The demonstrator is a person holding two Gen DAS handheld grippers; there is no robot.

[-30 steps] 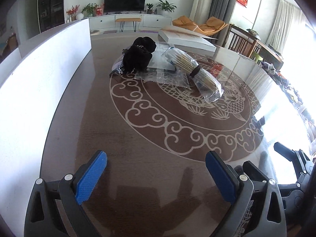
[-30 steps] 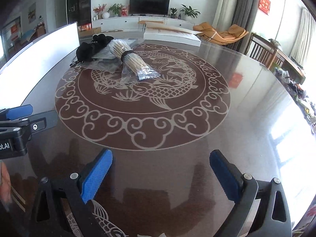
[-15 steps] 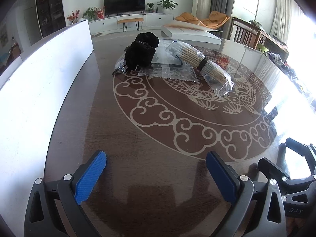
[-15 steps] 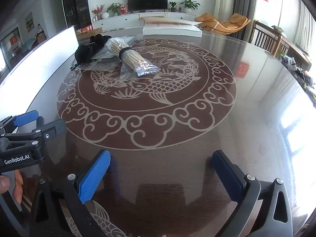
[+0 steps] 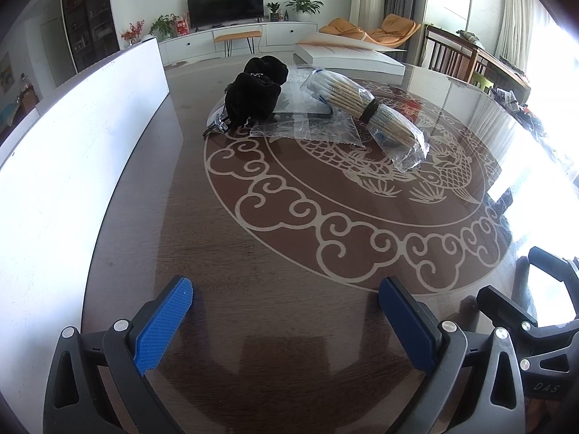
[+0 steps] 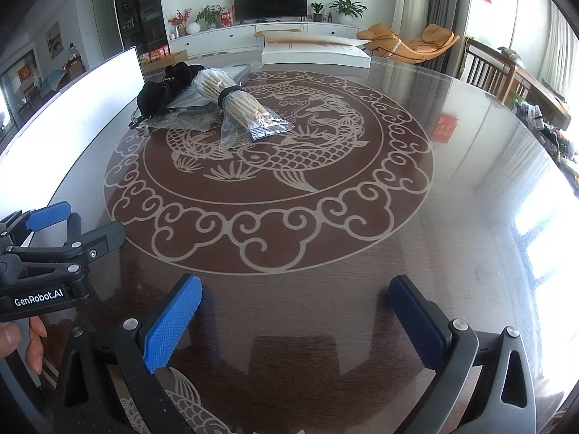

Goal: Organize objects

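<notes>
A pile lies at the far side of the round glass-topped table: a black cloth pouch, a flat clear plastic packet, and a bundle of chopsticks in a clear bag. In the right wrist view the pouch and the chopstick bundle sit at the upper left. My left gripper is open, low over the near table edge, far from the pile. My right gripper is open too, with nothing between its blue pads. The left gripper shows at the right view's left edge.
A long white board stands along the table's left side. A flat white box lies at the far edge behind the pile. A wooden chair stands at the right. A hand holds the left gripper's handle.
Both grippers have tilted up and drawn slightly nearer the pile, which sits lower in both views. Both stay open. Nothing on the table has moved.
</notes>
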